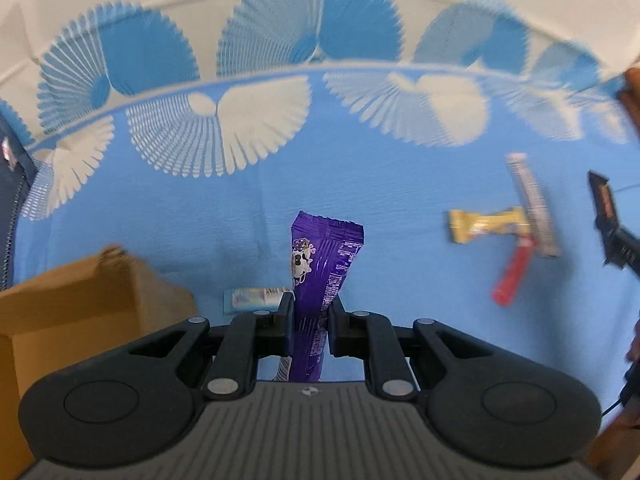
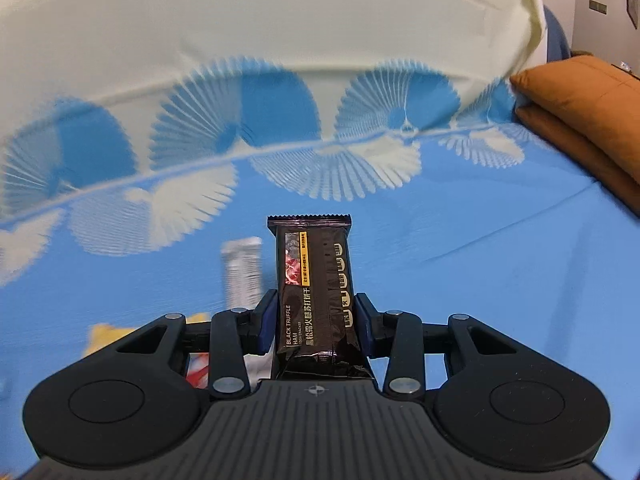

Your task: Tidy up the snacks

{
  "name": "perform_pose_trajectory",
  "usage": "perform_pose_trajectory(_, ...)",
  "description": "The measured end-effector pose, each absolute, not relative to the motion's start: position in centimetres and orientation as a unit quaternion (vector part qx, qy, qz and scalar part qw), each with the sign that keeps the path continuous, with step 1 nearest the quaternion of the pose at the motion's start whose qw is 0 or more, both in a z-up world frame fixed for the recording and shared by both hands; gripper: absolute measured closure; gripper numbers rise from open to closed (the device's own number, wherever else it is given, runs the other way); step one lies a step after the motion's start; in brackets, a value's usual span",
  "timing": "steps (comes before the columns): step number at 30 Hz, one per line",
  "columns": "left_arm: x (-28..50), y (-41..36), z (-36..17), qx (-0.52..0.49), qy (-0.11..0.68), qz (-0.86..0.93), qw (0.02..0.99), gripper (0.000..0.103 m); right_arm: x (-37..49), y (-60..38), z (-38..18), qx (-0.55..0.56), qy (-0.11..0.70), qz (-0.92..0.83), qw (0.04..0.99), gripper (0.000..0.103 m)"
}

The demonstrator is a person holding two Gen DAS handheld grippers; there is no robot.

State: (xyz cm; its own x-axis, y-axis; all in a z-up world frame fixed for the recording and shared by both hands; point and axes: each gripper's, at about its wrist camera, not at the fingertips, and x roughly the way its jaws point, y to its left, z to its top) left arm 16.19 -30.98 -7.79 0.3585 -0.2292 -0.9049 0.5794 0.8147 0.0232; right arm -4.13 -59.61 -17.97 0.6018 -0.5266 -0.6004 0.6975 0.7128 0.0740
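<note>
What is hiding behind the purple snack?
Behind the purple snack a pale shiny packet lies on the blue sheet. Its right end is covered, so its full shape stays hidden.

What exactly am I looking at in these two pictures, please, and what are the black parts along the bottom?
Those are hand-held tongs, one in each of a person's hands, each carrying a wide-angle camera looking along its fingers. The left tongs are shut on a purple snack packet. The right tongs are shut on a dark cracker packet. Below lies a blue patterned bedsheet with a yellow snack, a red stick, a grey-white stick and a cardboard box.
</note>
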Motion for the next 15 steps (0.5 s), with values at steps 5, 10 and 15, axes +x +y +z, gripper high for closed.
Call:
perform_pose_trajectory(5,10.7,-27.3,-2.7,0.162,0.479,-0.27,0.819,0.086,-10.5,-52.1,-12.9,0.163,0.24,-0.323,0.901,0.061)
perform_pose_trajectory(10,4.9,-21.9,1.6,0.145,0.451,-0.281,0.835,0.086,-14.7,-44.3,-9.4,0.171,0.224,-0.281,0.917,0.061)
perform_pose_trajectory(15,-0.3,-15.8,3.8,0.13,0.448,-0.27,0.842,0.086,-17.6,-36.2,-6.4,0.169,0.219,-0.214,0.937,0.061)
